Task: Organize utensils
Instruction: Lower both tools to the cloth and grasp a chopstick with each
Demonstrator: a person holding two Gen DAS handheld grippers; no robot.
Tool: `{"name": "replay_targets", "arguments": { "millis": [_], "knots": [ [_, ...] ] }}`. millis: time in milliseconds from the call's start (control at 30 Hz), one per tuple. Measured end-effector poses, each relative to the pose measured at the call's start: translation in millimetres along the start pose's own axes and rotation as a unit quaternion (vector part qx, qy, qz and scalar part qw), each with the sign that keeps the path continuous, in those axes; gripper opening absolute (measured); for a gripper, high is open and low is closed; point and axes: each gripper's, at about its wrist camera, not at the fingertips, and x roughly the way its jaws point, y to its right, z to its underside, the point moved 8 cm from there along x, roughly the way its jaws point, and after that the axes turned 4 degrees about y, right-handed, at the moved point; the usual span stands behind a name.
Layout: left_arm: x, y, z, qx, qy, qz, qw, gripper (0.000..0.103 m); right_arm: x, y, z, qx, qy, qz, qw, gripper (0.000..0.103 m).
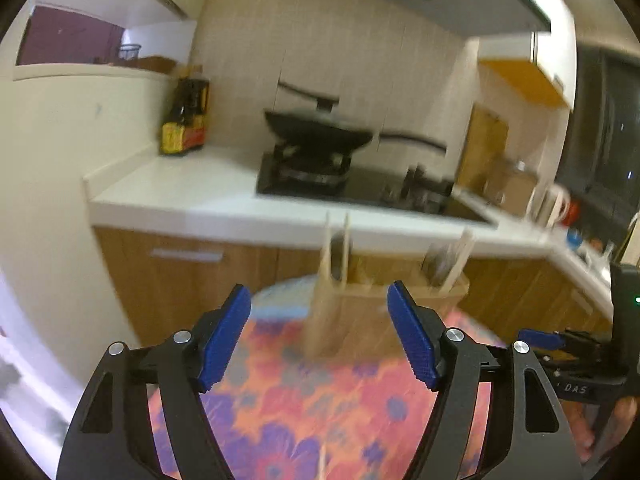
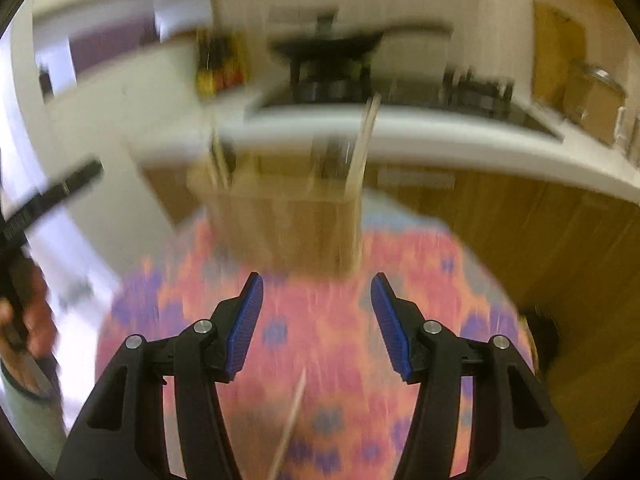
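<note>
Both tongs, left (image 1: 319, 332) & right (image 2: 317, 326), gape apart w/ nothing held, wooden utensil holder (image 2: 280, 224) upright on floral desk (image 2: 320, 344), prob. a loose chopstick (image 2: 290, 420) lying nearer — risk: blurry fast approach could knock holder over.

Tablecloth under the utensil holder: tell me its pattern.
Tablecloth: purple flowers on a pink-orange ground, clearest in the left wrist view.

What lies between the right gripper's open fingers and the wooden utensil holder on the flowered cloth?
In the right wrist view, only bare flowered cloth separates the right gripper from the wooden utensil holder; a pale stick lies nearer the camera.
</note>
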Motion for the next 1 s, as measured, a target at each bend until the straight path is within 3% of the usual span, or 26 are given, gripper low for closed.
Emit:
{"name": "replay_targets", "arguments": {
  "millis": [167,367,600,667,700,767,1000],
  "knots": [
    [-5,-4,42,0.023,-0.083,0.005,0.9963,0.069,15,-10,57,-0.009,-0.099,-0.012,0.995,0.052],
    [-3,-3,99,0.046,-0.162,0.012,0.9857,0.067,37,-5,113,0.048,-0.179,-0.009,0.983,0.052],
    [5,-1,164,0.053,-0.25,0.036,0.9661,0.052,43,-17,130,0.068,-0.203,-0.011,0.977,0.052],
    [8,0,178,0.052,-0.273,0.044,0.9597,0.05,45,-22,129,0.07,-0.204,-0.012,0.976,0.046],
    [10,1,186,0.051,-0.286,0.053,0.9553,0.043,47,-26,130,0.066,-0.208,-0.011,0.976,0.042],
    [14,2,193,0.047,-0.302,0.059,0.9503,0.033,52,-30,132,0.059,-0.215,-0.005,0.975,0.035],
    [29,8,200,0.066,-0.334,0.054,0.9388,0.027,64,-34,138,0.032,-0.237,0.022,0.971,0.029]
  ]
}}
